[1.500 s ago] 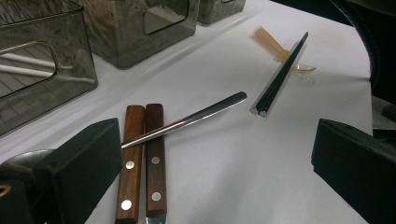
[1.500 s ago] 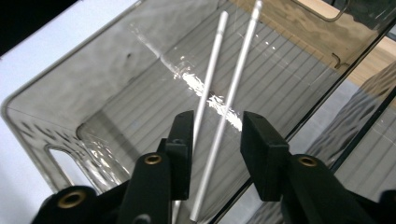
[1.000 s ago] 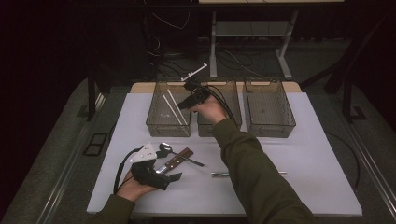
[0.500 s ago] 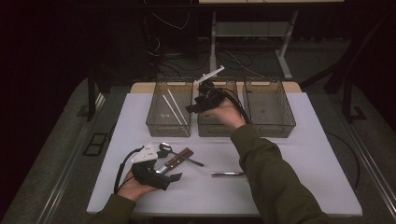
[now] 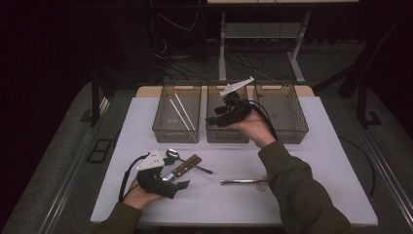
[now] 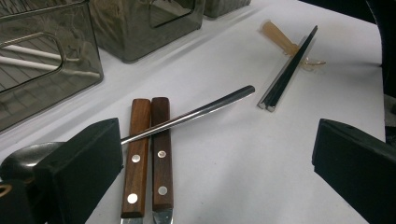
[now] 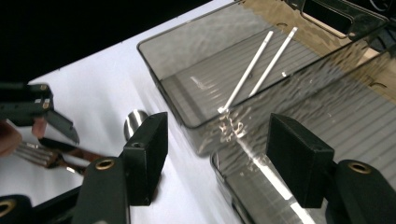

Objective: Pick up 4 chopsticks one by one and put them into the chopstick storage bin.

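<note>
My left gripper [image 5: 176, 181] rests open on the white table [image 5: 321, 161] at the front left, its jaws wide apart with nothing between them [image 6: 219, 149]. Just ahead of it lie two wooden-handled utensils [image 6: 149, 154] side by side, with a steel spoon [image 6: 187, 119] across them. A pair of dark chopsticks [image 6: 287, 74] lies farther right. My right gripper [image 5: 214, 119] hovers over the middle bin [image 5: 226, 134]; its jaws have just been opening and nothing is between them [image 7: 219, 140]. Two white chopsticks [image 7: 254, 67] lie in the left bin [image 5: 165, 129].
Three smoky clear bins stand in a row at the back of the table; the right bin [image 5: 285, 131] holds nothing I can see. Cables and table legs [image 5: 221, 44] fill the dark floor beyond. The table's front edge [image 5: 234, 222] runs near both forearms.
My right gripper has moved right, from above the left bin to above the middle bin. The left gripper and the cutlery have stayed put.
</note>
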A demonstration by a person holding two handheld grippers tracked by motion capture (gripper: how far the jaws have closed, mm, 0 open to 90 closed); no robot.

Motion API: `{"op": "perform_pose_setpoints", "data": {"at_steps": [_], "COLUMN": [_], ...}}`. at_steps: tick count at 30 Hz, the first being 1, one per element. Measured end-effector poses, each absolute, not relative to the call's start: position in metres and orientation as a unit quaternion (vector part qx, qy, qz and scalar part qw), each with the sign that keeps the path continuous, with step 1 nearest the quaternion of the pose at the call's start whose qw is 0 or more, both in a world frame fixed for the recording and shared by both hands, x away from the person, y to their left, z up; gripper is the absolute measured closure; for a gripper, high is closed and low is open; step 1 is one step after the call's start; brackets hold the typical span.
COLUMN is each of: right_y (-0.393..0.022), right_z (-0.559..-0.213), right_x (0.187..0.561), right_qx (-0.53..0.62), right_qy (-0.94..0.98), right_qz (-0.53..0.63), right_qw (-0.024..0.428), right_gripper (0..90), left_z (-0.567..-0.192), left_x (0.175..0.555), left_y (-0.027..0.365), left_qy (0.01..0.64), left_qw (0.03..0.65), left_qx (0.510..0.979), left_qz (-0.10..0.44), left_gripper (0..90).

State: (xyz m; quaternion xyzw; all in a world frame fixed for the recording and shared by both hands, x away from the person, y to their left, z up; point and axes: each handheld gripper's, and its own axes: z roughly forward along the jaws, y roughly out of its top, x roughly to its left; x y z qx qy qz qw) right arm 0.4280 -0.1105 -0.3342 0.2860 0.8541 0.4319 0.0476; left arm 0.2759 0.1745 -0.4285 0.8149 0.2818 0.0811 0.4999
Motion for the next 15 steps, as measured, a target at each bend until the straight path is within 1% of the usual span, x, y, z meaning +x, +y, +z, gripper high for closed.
{"op": "perform_pose_setpoints", "data": {"at_steps": [15], "right_y": [-0.154], "right_z": [-0.346], "right_x": [0.393], "right_qx": [0.274], "right_qy": [0.858], "right_qz": [0.431], "right_qw": [0.055], "right_gripper": [39.0], "left_z": [-0.429], "left_x": [0.276], "left_y": [0.175], "left_qy": [0.286], "left_qw": [0.5], "left_qx": [0.814], "left_qz": [0.081], "left_gripper": [0.3]}}
